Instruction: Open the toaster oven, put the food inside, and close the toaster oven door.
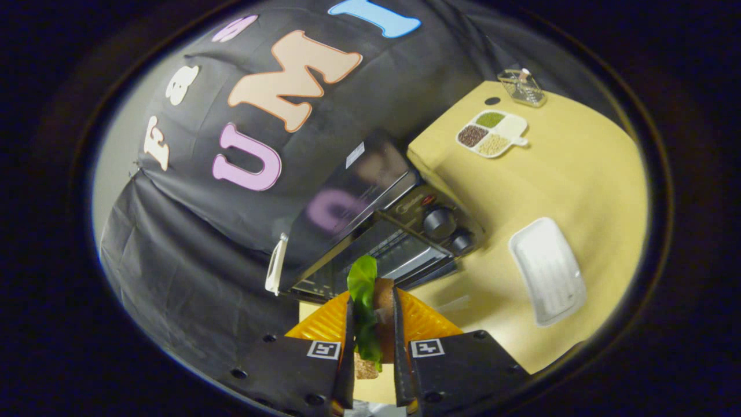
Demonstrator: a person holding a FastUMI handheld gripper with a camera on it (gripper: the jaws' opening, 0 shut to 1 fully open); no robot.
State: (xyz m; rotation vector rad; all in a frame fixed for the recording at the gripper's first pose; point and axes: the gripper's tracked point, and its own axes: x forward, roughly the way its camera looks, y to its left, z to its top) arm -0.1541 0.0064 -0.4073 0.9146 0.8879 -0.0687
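Sandwich (379, 313) is up between your fingers right now, pinched on edge, and the gripper (373, 347) is clenched on it from both sides, one finger against each face. Treat it as light and soft: bread gives under pressure, layers slide against each other, and that lettuce leaf (363, 289) flopping out the top looks loose enough to slip free if you jolt or tip. My guess is that squeezing harder will crush it, not secure it, so keep the grip as is and move smoothly. You have it across the flat faces near the middle, which I'd call the right place; a hold on a corner would likely let the stack peel apart.

Look at it: brown grainy bread, a bright green leaf standing tall above the fingertips, a crumbly bread edge showing low between the fingers.

Just beyond the fingertips sits the toaster oven (370, 220), dark and glossy, with its door (324, 231) swung up and open, a pale handle (275, 264) at its free edge, and the rack cavity showing under it. Two knobs (447, 229) sit to the side of the opening. Farther off on the yellow table (579, 174) lie a white tray (547, 269), a divided dish of grains (492, 133) and a small clear container (521, 87).
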